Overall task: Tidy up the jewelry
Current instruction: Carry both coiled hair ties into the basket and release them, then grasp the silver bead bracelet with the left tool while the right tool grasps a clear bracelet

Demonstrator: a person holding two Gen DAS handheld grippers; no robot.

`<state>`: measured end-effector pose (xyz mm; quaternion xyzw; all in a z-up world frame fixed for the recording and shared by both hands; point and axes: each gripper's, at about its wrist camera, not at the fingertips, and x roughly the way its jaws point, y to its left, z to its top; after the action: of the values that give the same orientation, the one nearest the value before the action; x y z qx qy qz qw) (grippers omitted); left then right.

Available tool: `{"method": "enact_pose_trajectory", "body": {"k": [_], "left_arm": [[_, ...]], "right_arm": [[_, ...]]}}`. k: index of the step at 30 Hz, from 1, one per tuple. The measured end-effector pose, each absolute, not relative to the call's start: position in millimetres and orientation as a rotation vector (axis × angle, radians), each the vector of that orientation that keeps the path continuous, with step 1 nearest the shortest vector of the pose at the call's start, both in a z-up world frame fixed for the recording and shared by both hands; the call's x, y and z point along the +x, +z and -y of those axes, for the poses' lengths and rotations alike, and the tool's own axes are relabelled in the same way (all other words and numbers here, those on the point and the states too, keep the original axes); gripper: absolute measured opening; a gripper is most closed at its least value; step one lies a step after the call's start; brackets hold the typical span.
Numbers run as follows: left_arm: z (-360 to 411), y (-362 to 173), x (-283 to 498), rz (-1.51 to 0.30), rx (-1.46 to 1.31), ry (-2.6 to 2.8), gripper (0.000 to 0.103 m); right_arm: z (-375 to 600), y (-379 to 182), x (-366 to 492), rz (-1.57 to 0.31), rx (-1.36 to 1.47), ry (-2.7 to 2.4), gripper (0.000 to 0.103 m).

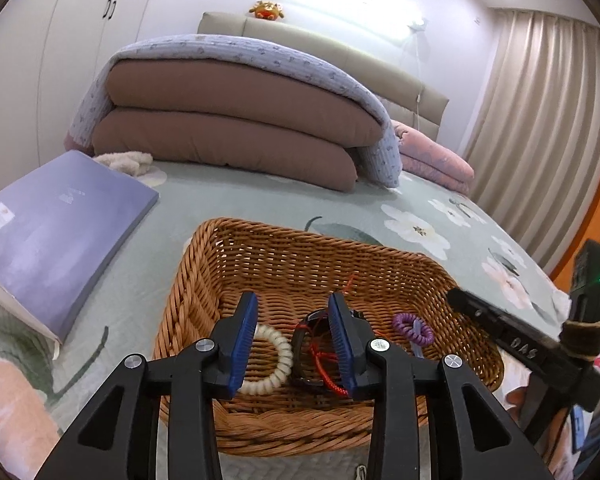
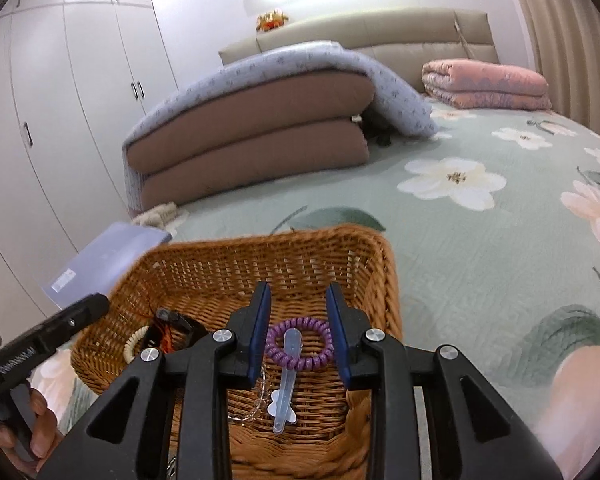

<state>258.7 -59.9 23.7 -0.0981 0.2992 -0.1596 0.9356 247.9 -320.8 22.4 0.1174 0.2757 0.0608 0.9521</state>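
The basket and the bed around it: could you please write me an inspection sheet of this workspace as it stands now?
Surface: bed with a green floral cover.
Job's things: wicker basket holding a cream coil band, a dark watch tangled with red cord, a purple coil band, a clear clip and a clear bead chain.
Clutter: purple flat box, cream fluffy cloth.
Grippers: left hand-held gripper open over the watch; right hand-held gripper open over the purple band.
Cables: one hanging at the headboard.
Surroundings: folded quilts, pink bedding, wardrobe, curtain.
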Motion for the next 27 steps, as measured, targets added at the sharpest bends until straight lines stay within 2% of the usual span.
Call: {"method": "enact_pose_trajectory", "body": {"k": [8,15,22,27], "left_arm": [[62,46,216,-0.529,-0.141,-0.328,0.038],[57,68,151,-0.499,-0.163,-0.423,0.038],[32,33,76,-0.599,-0.163,-0.430,0.038],[17,-13,63,-0.712,-0.220,-0.454,0.038]], "right_arm": [[337,57,187,-0.465,0.252,0.090,0.031],[336,43,136,-0.562,0.210,0.072,0.031],[315,15,81,-0.645,0.157,0.156,0.031],[298,-5,63,-0.680,0.141,0.243,0.031]]}}
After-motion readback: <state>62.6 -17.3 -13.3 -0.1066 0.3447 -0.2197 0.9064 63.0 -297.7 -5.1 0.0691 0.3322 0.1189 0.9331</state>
